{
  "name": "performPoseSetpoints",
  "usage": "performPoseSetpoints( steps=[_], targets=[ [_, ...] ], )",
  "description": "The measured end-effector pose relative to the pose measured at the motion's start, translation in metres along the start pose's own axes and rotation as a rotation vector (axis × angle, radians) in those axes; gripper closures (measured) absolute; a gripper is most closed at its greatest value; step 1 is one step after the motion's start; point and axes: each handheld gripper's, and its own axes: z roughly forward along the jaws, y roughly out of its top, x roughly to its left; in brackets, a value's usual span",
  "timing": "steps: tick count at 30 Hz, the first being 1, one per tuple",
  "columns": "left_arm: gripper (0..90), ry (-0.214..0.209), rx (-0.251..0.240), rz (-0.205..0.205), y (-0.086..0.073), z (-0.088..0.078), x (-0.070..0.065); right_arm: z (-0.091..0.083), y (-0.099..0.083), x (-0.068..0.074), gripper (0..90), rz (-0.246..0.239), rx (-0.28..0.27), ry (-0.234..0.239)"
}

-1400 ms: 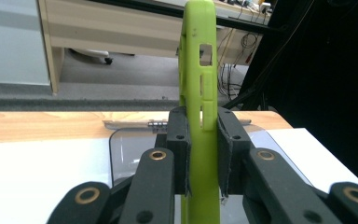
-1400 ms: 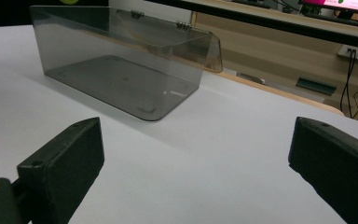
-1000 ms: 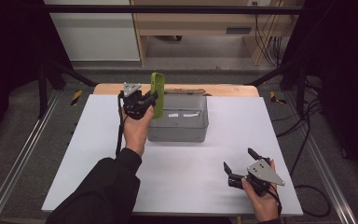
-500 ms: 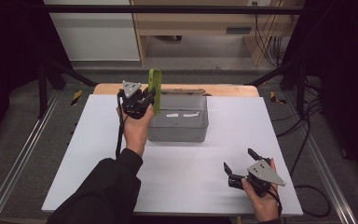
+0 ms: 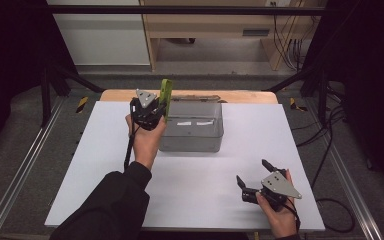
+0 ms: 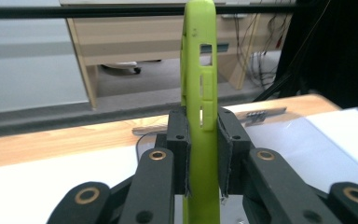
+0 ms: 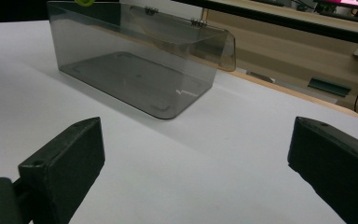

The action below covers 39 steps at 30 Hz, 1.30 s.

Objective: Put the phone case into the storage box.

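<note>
Phone case (image 6: 200, 116) in left gripper (image 6: 201, 154)

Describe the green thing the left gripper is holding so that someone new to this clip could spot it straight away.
Start from the white table and find the clear smoky plastic box near its far edge. At the box's left end, the left gripper clamps a lime-green phone case upright, edge-on between its pads. It is the one bright-coloured item here, thin and tall, with button cutouts along its side.

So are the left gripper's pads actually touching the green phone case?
Touching. The left gripper view shows both pads pressed flat against the green phone case, no gap either side.
</note>
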Motion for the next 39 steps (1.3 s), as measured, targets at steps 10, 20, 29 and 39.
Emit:
performPoseSetpoints(
  steps=[10, 20, 29, 39],
  targets=[
    [77.5, -0.007, 0.001, -0.048, -0.0009, -0.0001, 0.0040, 0.0016, 0.0014, 0.0035, 4.1, -0.007, 0.001, 0.006],
    [77.5, -0.031, 0.002, -0.045, -0.0013, 0.0032, -0.0046, 0.0026, 0.0015, 0.0039, 4.2, -0.010, 0.003, 0.012],
    [77.5, -0.032, 0.009, -0.035, -0.0011, 0.0043, -0.0036, 0.0039, 0.0025, 0.0056, 3.7, -0.012, 0.005, 0.017],
    [77.4, -0.018, 0.032, -0.027, -0.0020, 0.0074, 0.0024, 0.0047, 0.0020, 0.0067, 3.4, -0.012, 0.017, 0.025]
  ],
)
